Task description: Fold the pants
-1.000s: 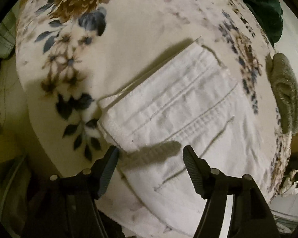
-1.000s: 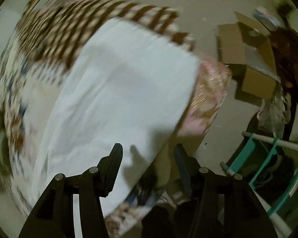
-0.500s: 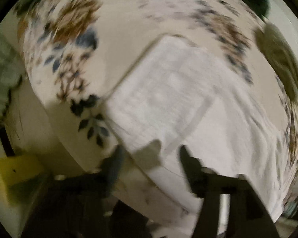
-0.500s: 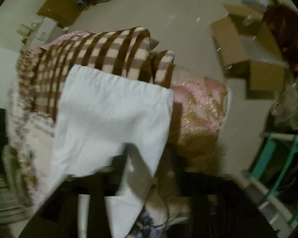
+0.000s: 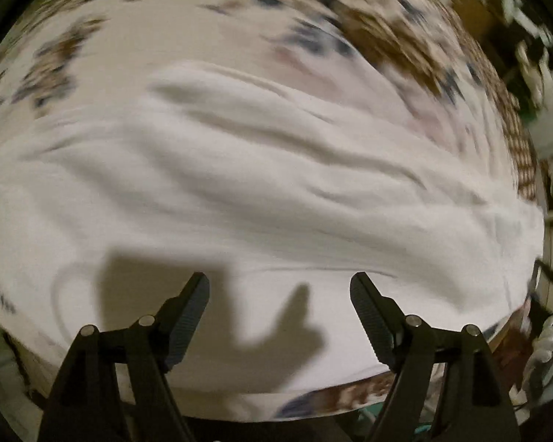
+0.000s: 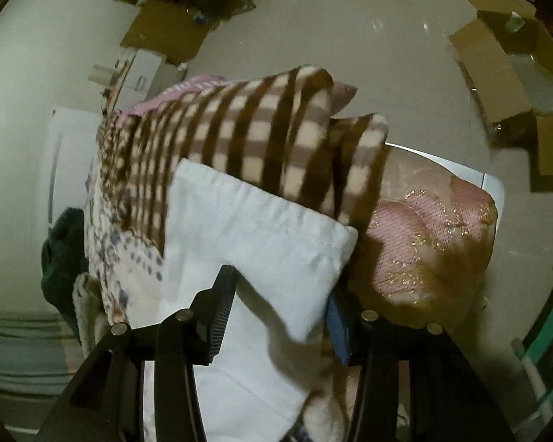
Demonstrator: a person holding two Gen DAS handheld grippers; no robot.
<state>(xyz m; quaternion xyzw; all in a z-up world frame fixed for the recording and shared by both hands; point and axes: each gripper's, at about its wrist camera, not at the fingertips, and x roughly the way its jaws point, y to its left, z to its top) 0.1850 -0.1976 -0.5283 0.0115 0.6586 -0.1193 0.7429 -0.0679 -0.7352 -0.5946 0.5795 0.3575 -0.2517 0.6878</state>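
Lying pants (image 6: pixel 254 228) between right gripper (image 6: pixel 280 316) fingers

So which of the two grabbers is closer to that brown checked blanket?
Right. The right gripper sits over the white pants, whose far edge lies against the checked blanket. The left gripper hovers over pants too, the blanket at its view's far right edge.

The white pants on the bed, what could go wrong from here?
1. The right tongs hold a lifted leg end of the white pants, but the jaws look wide, so it may slip out mid-fold.
2. The left tongs hang open over wrinkled fabric; creases could get folded in.
3. The leg end hangs near the checked blanket and could land askew on it.
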